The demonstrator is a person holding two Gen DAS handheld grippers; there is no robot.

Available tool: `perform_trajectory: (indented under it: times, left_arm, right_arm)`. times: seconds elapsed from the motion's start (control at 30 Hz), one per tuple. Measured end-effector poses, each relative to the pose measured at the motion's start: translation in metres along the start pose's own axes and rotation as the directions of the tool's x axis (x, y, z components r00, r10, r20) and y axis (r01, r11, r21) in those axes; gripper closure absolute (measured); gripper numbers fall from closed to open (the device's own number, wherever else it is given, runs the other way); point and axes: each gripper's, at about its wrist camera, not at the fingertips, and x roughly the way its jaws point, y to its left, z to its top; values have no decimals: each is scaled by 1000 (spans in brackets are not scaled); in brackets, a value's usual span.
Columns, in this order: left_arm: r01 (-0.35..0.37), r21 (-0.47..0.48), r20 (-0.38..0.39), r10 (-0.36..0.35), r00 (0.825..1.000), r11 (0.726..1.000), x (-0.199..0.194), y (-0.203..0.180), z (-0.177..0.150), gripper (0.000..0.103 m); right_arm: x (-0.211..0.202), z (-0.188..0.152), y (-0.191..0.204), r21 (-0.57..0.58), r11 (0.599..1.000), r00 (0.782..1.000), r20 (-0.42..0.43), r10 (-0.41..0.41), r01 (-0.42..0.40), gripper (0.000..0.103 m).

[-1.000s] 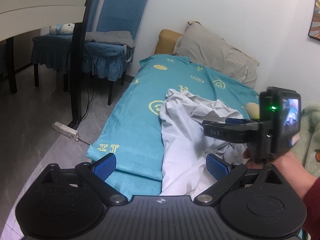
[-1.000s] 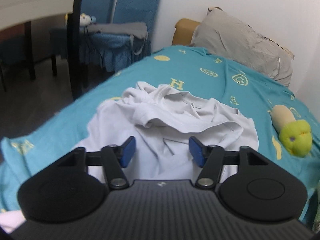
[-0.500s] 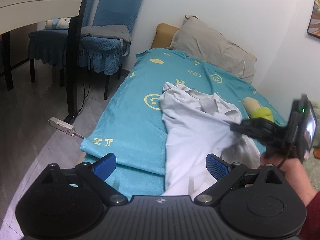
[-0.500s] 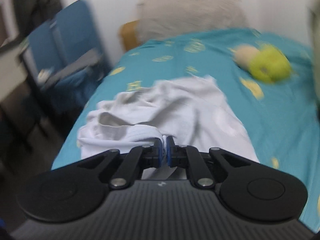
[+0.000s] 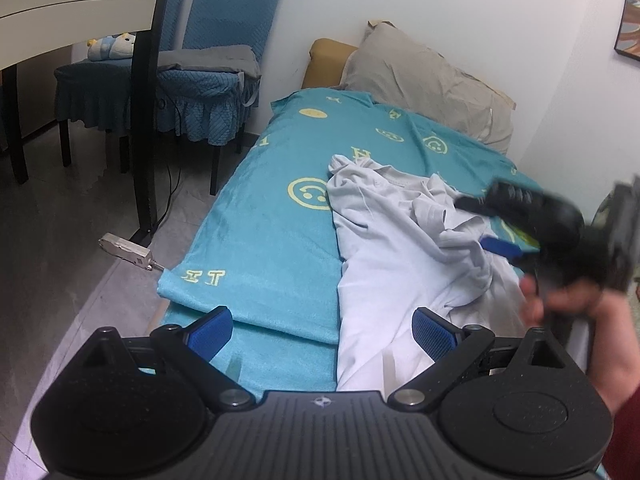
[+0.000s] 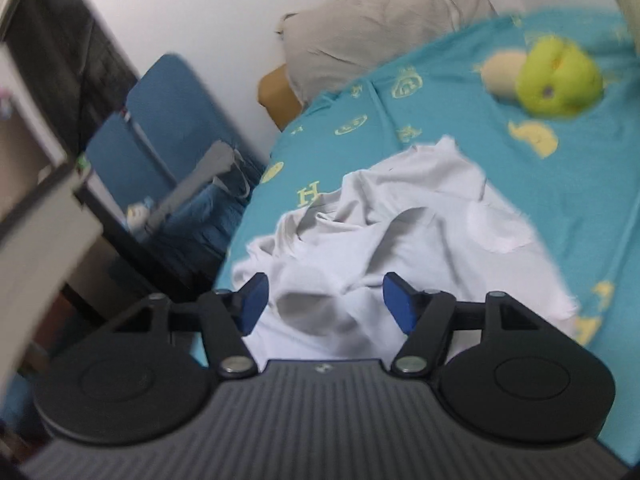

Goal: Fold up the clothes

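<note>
1. Left gripper [image 5: 322, 330]: jaws spread wide, blue pads well apart, nothing between them. It sits at lower centre of the left wrist view, over the near end of the bed. Its right pad overlaps the shirt's hanging hem in the picture; contact cannot be confirmed.

2. Right gripper [image 6: 325, 304]: jaws open, blue pads apart, no cloth pinched. Lower centre of the right wrist view, directly over a raised fold of the shirt.

3. In the left wrist view the right gripper appears at the right edge, motion-blurred, held in a hand [image 5: 568, 300] with a red sleeve [image 5: 624, 432] at lower right. One blue finger lies close to the crumpled cloth; touching or not is unclear.

4. White T-shirt [image 5: 400, 248]: crumpled, unfolded, lying on the teal blanket [image 5: 260, 220], centre to centre-right of the left wrist frame. Its neck end is bunched towards the pillow; its lower end hangs over the near edge of the bed.

5. Blanket bears yellow smiley faces and letters.

6. Beige pillow [image 5: 424, 80]: upper centre-right of the left wrist frame, against the white wall.

7. Green-and-tan plush toy [image 6: 548, 76]: upper right of the right wrist frame, on the blanket, well apart from the shirt.

8. Blue-covered chairs [image 5: 208, 52]: upper left, beside the bed; a grey cloth lies on one seat.

9. Power strip [image 5: 128, 250]: on the grey floor, left centre.
</note>
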Motion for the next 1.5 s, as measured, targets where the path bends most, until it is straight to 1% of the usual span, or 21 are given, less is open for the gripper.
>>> perform_trajectory:
  times: [0.1, 0.17, 0.2, 0.23, 0.27, 0.3, 0.47, 0.57, 0.67, 0.73, 0.83, 0.87, 0.9, 0.93, 0.97, 1.0, 1.03, 1.13, 1.23, 1.4, 1.5]
  left_arm:
    - [-3, -2, -2, 3, 1000, 1000, 1, 0, -1, 5]
    - [-5, -1, -4, 5, 1000, 1000, 2, 0, -1, 5]
    - [-6, 0, -6, 6, 1000, 1000, 2, 0, -1, 5]
    - [-6, -1, -9, 6, 1000, 1000, 3, 0, -2, 5]
    - [-5, -2, -12, 5, 1000, 1000, 3, 0, -2, 5]
    - [-2, -3, -13, 2, 1000, 1000, 3, 0, -3, 5]
    - [7, -15, -6, -7, 1000, 1000, 2, 0, -3, 5]
    - [-1, 0, 4, 1, 1000, 1000, 1, -2, -5, 5]
    - [-17, 23, 11, 16, 1000, 1000, 3, -4, -6, 5]
    - [-21, 35, 11, 21, 1000, 999, 5, -5, -7, 5]
    - [-21, 51, 9, 20, 1000, 998, 8, -8, -7, 5]
    - [-21, 57, 12, 20, 1000, 998, 9, -8, -7, 5]
    - [-22, 64, 15, 21, 1000, 998, 9, -10, -6, 5]
    - [-24, 71, 18, 23, 1000, 997, 9, -11, -6, 5]
    - [-26, 78, 24, 24, 999, 997, 8, -12, -6, 5]
    - [-27, 84, 31, 25, 999, 996, 6, -14, -6, 5]
    - [-28, 91, 38, 24, 999, 995, 4, -15, -6, 5]
    - [-31, 117, 63, 24, 998, 993, -6, -18, -8, 5]
    - [-46, 155, 104, 30, 994, 987, -22, -24, -13, 5]
    - [-44, 218, 150, 11, 989, 975, -52, -33, -22, 5]
    - [-22, 237, 150, -14, 989, 971, -70, -35, -30, 5]
  right_arm:
    - [31, 9, -11, 178, 984, 996, -89, 14, 2, 36]
    - [46, 14, -12, 191, 981, 994, -111, -22, 43, 37]
    - [51, 17, -10, 189, 980, 993, -115, -39, 60, 41]
    - [53, 20, -9, 180, 981, 992, -112, -53, 73, 63]
    - [51, 25, -7, 157, 985, 994, -92, -63, 77, 89]
    - [48, 30, -4, 133, 988, 995, -72, -72, 81, 93]
    - [38, 56, 6, 21, 993, 993, 28, -113, 113, 98]
    - [49, 68, -4, 19, 982, 982, 41, -187, 186, 98]
    - [65, 67, -20, 6, 963, 962, 42, -269, 269, 97]
    - [69, 63, -33, 20, 957, 956, 40, -290, 290, 95]
    - [63, 60, -45, 49, 971, 971, 27, -236, 234, 94]
    - [56, 59, -43, 36, 976, 977, 16, -214, 214, 89]
    - [48, 58, -42, 23, 981, 981, 5, -193, 193, 65]
    - [39, 56, -39, 6, 984, 984, 1, -176, 176, 46]
    - [24, 53, -33, -23, 985, 986, 15, -168, 168, 19]
    - [9, 49, -26, -54, 986, 987, 31, -159, 160, 17]
    - [-8, 44, -18, -89, 985, 988, 43, -148, 151, 18]
    - [-59, 30, 1, -147, 981, 992, 11, -128, 128, 18]
    - [-117, 12, 23, -209, 972, 994, 17, -110, 111, 18]
    - [-208, -22, 60, -293, 950, 994, 56, -96, 108, 18]
    - [-250, -44, 76, -358, 926, 992, 72, -100, 120, 18]
